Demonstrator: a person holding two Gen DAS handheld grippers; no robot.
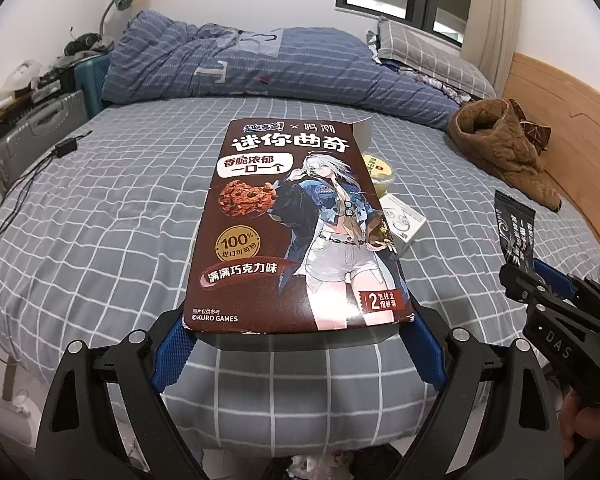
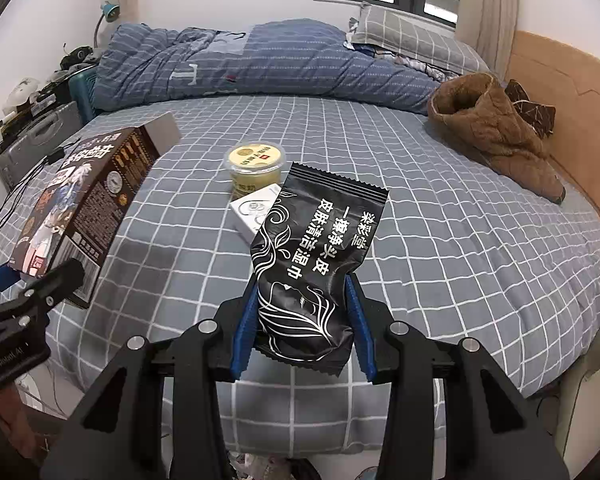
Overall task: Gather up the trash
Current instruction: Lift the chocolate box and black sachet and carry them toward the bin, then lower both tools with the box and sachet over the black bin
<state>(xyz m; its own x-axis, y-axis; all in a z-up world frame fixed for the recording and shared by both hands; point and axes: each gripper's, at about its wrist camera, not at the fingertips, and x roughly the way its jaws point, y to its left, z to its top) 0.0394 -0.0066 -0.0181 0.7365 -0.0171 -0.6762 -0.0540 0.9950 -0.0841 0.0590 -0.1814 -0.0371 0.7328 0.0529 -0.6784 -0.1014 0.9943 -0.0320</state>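
Note:
My left gripper point(image 1: 298, 344) is shut on the near end of a brown cookie box point(image 1: 296, 224), held flat above the bed; its blue pads press the box's two sides. The same box point(image 2: 80, 208) shows at the left in the right wrist view, its far flap open. My right gripper point(image 2: 302, 320) is shut on a black wipe packet point(image 2: 316, 256), which sticks up and forward between the blue fingers. That packet point(image 1: 516, 232) and the right gripper also appear at the right edge of the left wrist view. On the bed lie a yellow lidded cup point(image 2: 255, 168) and a small white box point(image 2: 254, 212).
The bed point(image 2: 440, 248) has a grey checked sheet, a blue quilt point(image 2: 260, 64) bunched at the back and a brown fleece garment point(image 2: 496, 132) at the right by the wooden headboard. A black cable point(image 1: 24, 192) lies at the left. A grey suitcase point(image 1: 32, 136) stands beside the bed.

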